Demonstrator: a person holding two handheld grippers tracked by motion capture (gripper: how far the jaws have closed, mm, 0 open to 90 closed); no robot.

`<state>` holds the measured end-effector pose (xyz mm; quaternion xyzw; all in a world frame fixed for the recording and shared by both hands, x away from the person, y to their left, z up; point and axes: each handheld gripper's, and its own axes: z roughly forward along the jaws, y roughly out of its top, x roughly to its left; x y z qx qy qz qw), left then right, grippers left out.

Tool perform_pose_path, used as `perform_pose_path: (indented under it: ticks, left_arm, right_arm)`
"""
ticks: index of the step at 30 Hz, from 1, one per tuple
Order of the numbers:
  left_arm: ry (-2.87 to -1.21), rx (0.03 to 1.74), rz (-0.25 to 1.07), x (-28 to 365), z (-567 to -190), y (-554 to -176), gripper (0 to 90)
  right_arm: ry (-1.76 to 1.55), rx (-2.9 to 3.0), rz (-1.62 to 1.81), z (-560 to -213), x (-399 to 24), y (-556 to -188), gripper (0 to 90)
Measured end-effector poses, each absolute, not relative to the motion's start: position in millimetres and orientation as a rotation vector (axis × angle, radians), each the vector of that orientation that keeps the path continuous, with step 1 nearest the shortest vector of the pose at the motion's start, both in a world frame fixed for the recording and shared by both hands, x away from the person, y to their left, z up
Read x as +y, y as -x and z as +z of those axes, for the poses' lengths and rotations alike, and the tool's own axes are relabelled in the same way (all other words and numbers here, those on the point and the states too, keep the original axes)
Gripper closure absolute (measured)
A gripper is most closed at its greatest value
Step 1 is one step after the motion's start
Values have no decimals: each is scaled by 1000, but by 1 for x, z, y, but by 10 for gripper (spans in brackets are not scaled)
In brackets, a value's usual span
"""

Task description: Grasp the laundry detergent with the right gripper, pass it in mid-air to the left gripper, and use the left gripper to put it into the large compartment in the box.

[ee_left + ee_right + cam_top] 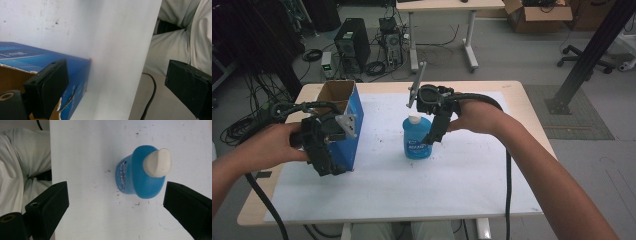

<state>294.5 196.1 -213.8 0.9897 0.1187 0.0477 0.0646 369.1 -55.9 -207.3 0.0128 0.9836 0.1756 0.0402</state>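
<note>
An open-topped blue cardboard box [346, 112] stands on the left of the white-covered table [472, 175]. My left gripper [329, 165] is at the box's near side, open. In the left gripper view one jaw hangs over the torn brown rim of the box [50, 62] and the other is out past the table's edge; the left gripper [117, 85] holds nothing. A blue bottle [417, 140] with a white cap [414, 119] stands upright mid-table. My right gripper [433, 134] hovers just right of it, open. From above, the bottle [136, 178] lies between the jaws of the right gripper [116, 205], nearer the right one, untouched.
Cables trail from both grippers off the table's front edge. The person's lap [22, 167] lies just past that edge. Behind the table, computer towers [352, 42] and tangled cables sit on the floor, with another table [447, 30] and a black post [592, 50] farther off.
</note>
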Motion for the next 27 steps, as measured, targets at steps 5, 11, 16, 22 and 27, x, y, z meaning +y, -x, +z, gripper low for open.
perform_pose_path:
  ticks: [5,11,16,22,27]
  left_arm:
    - [-2977,365,155,196,-213,-294,59]
    - [-2973,379,159,198,-213,-294,60]
    - [-2973,385,167,200,-211,-295,60]
    - [-2970,401,180,201,-208,-296,58]
    - [-2972,399,182,201,-209,-296,59]
  right_arm:
    - [-45,2985,576,-204,-61,-375,58]
    - [-56,2970,610,-202,-66,-383,59]
    - [-48,2956,640,-200,-71,-389,58]
    - [-37,2926,701,-198,-79,-395,56]
    - [-21,2921,736,-199,-82,-397,56]
